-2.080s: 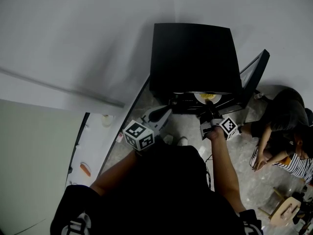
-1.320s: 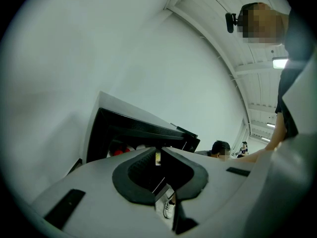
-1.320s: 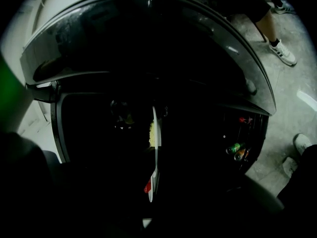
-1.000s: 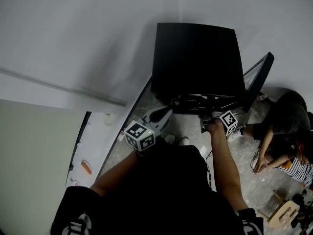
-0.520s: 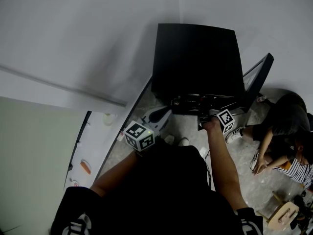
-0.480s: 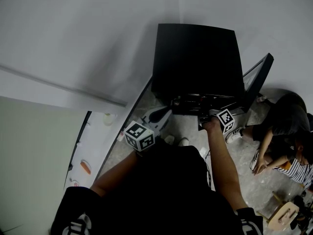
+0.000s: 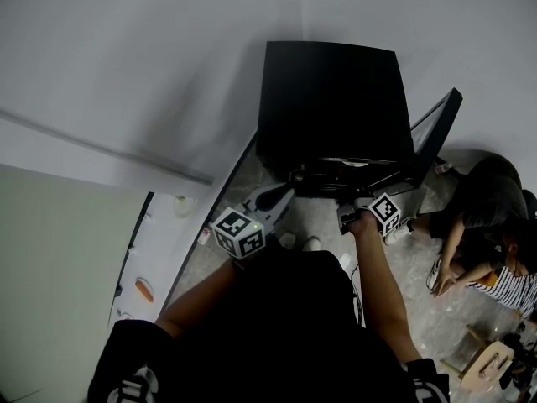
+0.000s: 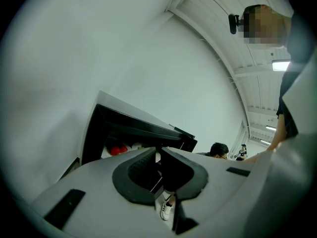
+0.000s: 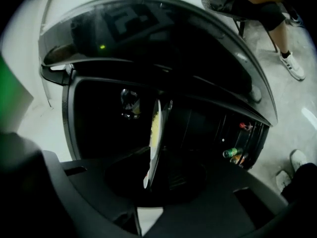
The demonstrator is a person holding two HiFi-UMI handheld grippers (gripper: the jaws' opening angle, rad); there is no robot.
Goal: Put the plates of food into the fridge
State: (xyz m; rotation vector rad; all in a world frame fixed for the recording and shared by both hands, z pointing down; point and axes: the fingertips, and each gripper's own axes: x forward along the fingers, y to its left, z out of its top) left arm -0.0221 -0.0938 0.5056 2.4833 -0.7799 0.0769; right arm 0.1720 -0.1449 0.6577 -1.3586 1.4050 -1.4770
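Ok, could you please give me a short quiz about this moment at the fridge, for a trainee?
1. True or false: the fridge door stands open.
2. What is between the right tongs? A) a bottle B) a plate C) nothing
3. Are the left tongs open or shut, and what do they hold?

Key: 1 true. 2 B; the plate is seen edge-on in the right gripper view. 3 shut, holding nothing.
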